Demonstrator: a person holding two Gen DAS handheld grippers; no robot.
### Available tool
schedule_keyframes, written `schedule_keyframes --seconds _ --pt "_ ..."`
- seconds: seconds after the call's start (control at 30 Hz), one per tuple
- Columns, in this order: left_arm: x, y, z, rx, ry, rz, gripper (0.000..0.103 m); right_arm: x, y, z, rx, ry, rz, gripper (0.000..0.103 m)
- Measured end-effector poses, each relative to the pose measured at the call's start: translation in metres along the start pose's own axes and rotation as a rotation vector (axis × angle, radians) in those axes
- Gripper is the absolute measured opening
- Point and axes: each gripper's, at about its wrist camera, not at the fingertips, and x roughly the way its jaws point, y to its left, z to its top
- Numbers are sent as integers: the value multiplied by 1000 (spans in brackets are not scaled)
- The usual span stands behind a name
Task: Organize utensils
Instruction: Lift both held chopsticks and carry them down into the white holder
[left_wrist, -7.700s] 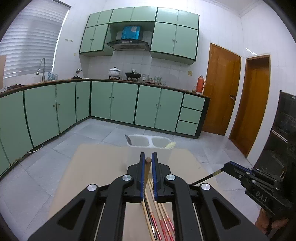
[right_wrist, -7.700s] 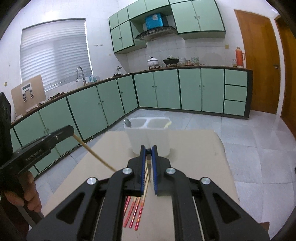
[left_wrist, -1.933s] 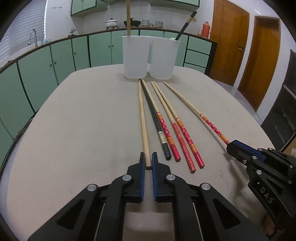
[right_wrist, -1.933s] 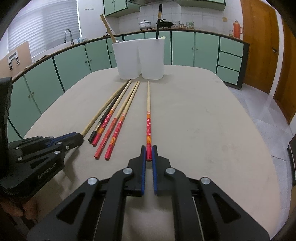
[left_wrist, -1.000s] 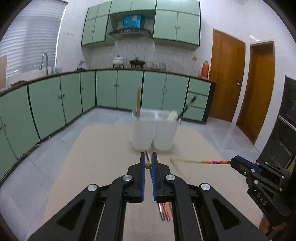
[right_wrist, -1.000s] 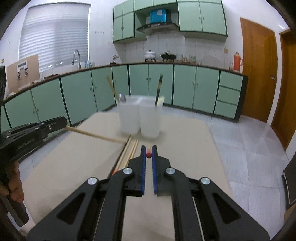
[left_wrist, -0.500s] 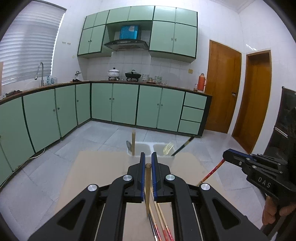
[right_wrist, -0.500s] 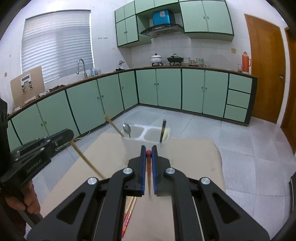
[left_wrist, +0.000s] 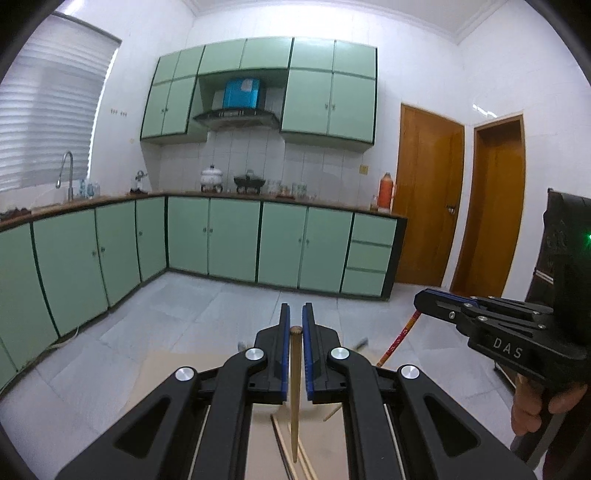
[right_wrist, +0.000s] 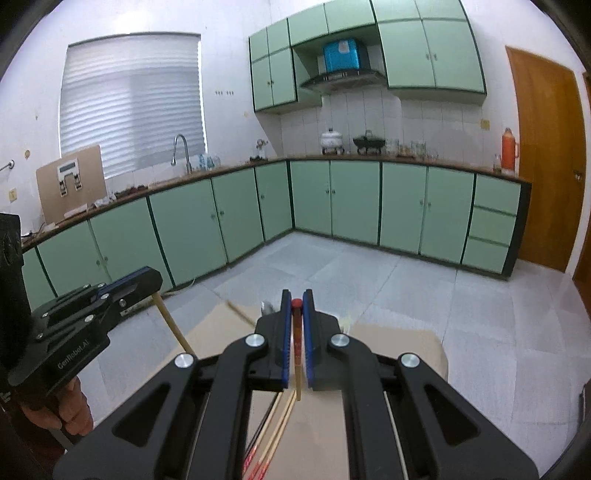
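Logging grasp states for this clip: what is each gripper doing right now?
Left gripper: closed on a plain wooden chopstick, lifted off the table.
Right gripper: closed on a red-tipped chopstick, also lifted.

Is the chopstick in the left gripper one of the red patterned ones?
No, the left gripper is shut on a plain wooden chopstick with no red pattern on it.
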Motion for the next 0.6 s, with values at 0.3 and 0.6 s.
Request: schedule_keyframes --seconds 0.3,0.6 --pt "28 2 69 15 -137 5 6 15 -14 63 -8 -99 -29 5" --pt "89 10 85 23 -138 40 6 67 -33 67 -5 -43 -66 5"
